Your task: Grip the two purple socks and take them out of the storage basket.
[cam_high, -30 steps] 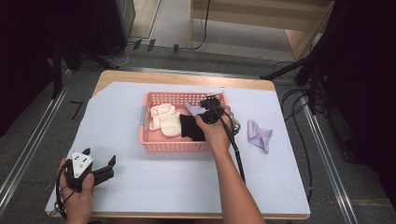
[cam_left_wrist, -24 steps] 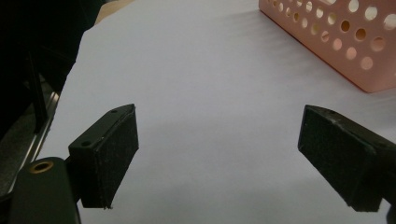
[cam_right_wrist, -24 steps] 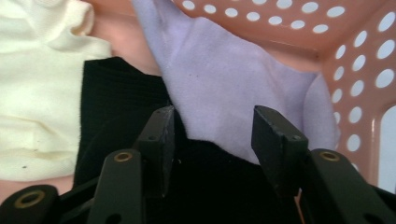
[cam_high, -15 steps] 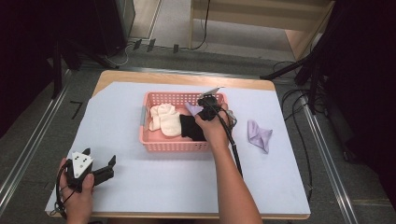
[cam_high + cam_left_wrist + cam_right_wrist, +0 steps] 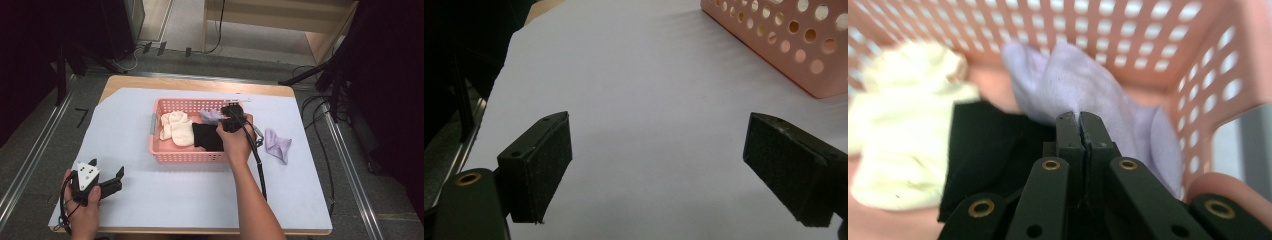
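Note:
A pink perforated basket stands mid-table with cream socks, a black sock and a purple sock in it. My right gripper is inside the basket at its right end, just short of the purple sock. Its jaws have just been closing and now stand shut, pad against pad, with no cloth visible between them. My left gripper rests low at the near left of the table, open and holding nothing, facing a corner of the basket.
A second purple sock lies on the white sheet to the right of the basket. The right gripper's cable runs along the forearm. Metal rails and dark floor surround the table.
My right hand has shifted slightly toward the basket's far right corner. The left hand has not moved.

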A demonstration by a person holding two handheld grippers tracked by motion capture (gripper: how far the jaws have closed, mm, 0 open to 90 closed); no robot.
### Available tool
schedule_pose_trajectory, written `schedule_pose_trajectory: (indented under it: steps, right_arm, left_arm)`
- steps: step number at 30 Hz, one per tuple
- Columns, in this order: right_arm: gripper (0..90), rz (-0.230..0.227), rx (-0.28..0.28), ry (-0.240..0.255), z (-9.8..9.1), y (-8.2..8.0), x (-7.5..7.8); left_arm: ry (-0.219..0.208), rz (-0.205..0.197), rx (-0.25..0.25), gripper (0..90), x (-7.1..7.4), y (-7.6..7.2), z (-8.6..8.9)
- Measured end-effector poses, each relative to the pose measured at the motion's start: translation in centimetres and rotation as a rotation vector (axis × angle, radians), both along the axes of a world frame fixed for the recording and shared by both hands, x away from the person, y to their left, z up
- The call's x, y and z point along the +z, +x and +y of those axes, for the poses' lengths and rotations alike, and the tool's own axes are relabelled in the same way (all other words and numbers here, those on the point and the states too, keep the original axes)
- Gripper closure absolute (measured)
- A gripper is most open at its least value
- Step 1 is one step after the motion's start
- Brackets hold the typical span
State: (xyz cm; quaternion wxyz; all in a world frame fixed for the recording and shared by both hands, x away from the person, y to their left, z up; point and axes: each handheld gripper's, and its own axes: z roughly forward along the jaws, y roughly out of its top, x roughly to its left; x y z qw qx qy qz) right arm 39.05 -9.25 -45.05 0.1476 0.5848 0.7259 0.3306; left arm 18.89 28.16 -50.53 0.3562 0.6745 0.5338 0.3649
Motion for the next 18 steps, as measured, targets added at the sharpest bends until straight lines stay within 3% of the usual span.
schedule_pose_trajectory:
  steps: [1,2,4,5,8,11,18]
  right_arm:
    - [88.8,-0.062,0.002,0.024,-0.5,-0.5,0.2]
    - [88.8,-0.062,0.002,0.024,-0.5,-0.5,0.2]
    - [88.8,-0.132,0.007,0.058,-1.0,-1.0,0.6]
    - [88.8,-0.193,0.008,0.087,-1.5,-1.4,1.1]
    - [88.8,-0.273,0.015,0.132,-2.1,-2.1,2.1]
    - [88.8,-0.338,0.021,0.157,-2.4,-2.7,3.1]
    - [88.8,-0.408,0.039,0.182,-2.8,-3.6,4.0]
  left_arm:
    - [0.000,-0.001,0.000,13.3,0.0,0.0,0.0]
    - [0.000,-0.001,0.000,13.3,0.0,0.0,0.0]
    - [0.001,0.002,-0.002,13.3,0.0,0.0,0.0]
    - [0.005,0.000,-0.003,13.3,0.0,0.0,0.0]
    - [0.005,0.002,-0.003,13.3,0.0,0.0,-0.1]
    - [0.006,0.000,0.000,13.3,0.0,0.0,-0.1]
    - [0.007,0.000,-0.001,13.3,0.0,0.0,-0.1]
